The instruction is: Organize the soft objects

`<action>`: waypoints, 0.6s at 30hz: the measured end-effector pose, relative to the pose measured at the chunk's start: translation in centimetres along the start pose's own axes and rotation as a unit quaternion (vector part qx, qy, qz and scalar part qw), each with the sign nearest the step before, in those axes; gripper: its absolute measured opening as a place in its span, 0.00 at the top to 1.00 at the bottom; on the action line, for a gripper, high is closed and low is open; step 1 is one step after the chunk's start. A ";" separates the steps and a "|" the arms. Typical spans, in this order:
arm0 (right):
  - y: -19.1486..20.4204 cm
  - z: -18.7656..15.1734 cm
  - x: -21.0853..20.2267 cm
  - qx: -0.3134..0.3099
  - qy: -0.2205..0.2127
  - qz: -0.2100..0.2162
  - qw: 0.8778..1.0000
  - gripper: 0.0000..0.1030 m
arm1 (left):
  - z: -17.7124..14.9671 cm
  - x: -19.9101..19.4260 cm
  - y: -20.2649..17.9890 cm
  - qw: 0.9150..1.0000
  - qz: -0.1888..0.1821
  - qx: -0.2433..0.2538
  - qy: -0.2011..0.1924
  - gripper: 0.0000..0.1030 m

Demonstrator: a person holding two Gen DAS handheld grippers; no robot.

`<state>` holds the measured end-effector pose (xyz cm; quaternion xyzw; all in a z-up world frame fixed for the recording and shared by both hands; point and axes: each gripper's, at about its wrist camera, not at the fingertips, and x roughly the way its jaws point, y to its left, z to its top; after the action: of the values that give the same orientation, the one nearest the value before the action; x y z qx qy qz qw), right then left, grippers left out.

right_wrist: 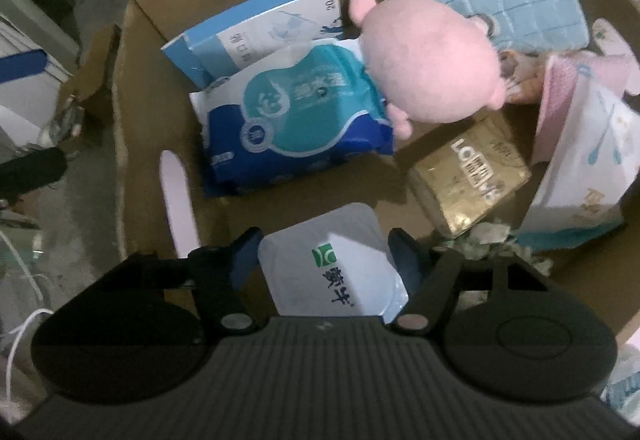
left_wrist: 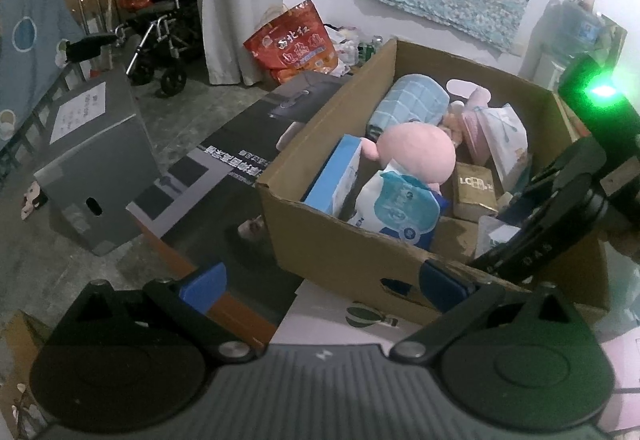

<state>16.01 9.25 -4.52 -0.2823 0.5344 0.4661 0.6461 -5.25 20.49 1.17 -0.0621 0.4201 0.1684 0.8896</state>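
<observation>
An open cardboard box [left_wrist: 340,240] [right_wrist: 152,120] holds a pink plush toy [left_wrist: 416,152] [right_wrist: 432,60], a blue and teal wipes pack [left_wrist: 400,208] [right_wrist: 296,116], and a light blue quilted cloth [left_wrist: 412,100] [right_wrist: 516,8]. It also holds a gold pack [left_wrist: 474,188] [right_wrist: 472,176] and a white and pink bag [left_wrist: 504,136] [right_wrist: 580,144]. My right gripper [right_wrist: 324,260] points down into the box's near corner, shut on a white pouch [right_wrist: 332,260] with a green logo. My left gripper [left_wrist: 324,286] stands open outside the box's front wall with nothing between its fingers.
A blue and white flat carton [left_wrist: 332,176] [right_wrist: 256,28] leans inside the box's left wall. Left of the box lie a dark printed carton [left_wrist: 224,176] and a grey box [left_wrist: 96,160]. A red bag [left_wrist: 296,40] and a wheelchair [left_wrist: 160,36] stand behind.
</observation>
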 end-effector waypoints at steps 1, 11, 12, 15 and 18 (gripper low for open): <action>0.0 -0.1 -0.1 0.004 -0.002 0.000 1.000 0.34 | 0.0 0.0 0.0 1.000 -0.001 0.000 0.000 0.00; -1.0 -0.8 0.0 0.053 -0.006 0.062 0.997 0.35 | 0.2 0.5 0.0 1.000 -0.013 0.002 -0.004 0.00; -1.1 -0.7 0.2 0.057 -0.005 0.065 0.996 0.35 | 0.3 0.5 0.0 1.000 -0.014 0.002 -0.004 0.00; -1.1 -0.3 -0.4 0.058 -0.024 0.062 0.996 0.33 | 0.4 0.7 0.2 1.000 -0.016 0.002 -0.005 0.00; -1.5 0.1 -2.1 0.066 -0.050 0.060 0.995 0.30 | 0.5 0.8 0.2 1.000 -0.016 0.000 -0.006 0.00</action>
<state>17.38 8.13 -2.70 -0.1825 0.5473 0.4813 0.6599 -4.55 20.98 0.88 -0.0677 0.4140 0.1544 0.8945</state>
